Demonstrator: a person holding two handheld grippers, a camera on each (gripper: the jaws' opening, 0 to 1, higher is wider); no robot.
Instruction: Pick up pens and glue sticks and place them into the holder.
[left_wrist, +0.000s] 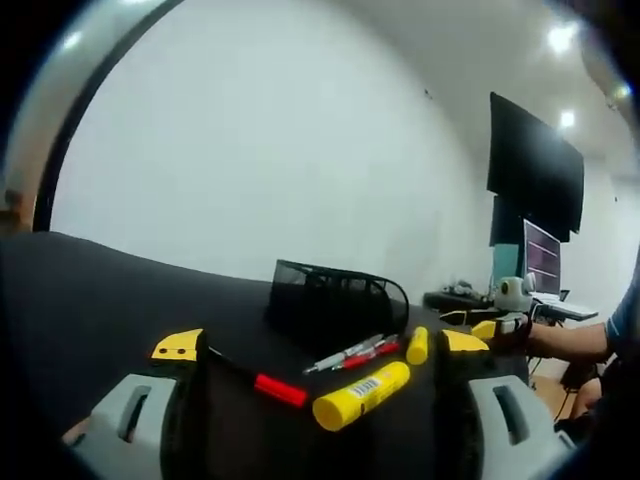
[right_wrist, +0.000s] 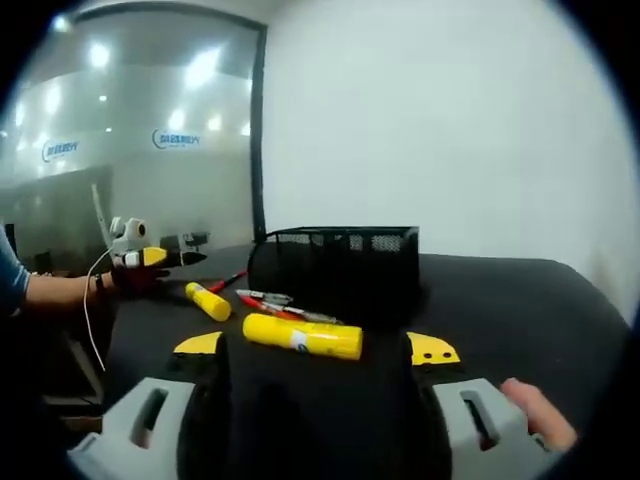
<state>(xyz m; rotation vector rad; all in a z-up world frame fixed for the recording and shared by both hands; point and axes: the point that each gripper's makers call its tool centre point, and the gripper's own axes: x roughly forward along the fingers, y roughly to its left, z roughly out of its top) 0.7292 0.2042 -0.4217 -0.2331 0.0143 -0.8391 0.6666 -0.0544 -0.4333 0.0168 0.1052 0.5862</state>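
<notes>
1. Left gripper (left_wrist: 318, 345): jaws spread wide, holding nothing, low over the black table (left_wrist: 90, 290).
2. Right gripper (right_wrist: 317, 346): jaws likewise apart, empty.
3. Black mesh holder (right_wrist: 335, 262): upright on the table beyond the stationery.
4. Large yellow glue stick (right_wrist: 303, 336): lying flat, nearest the jaws.
5. Small yellow glue stick (right_wrist: 208, 301): lying to one side.
6. Pens (right_wrist: 275, 303): lying in front of the holder.
7. Red-capped black pen (left_wrist: 262, 381): lying near the left jaw.

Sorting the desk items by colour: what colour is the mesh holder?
Black; the mesh holder shows best in the right gripper view.
</notes>
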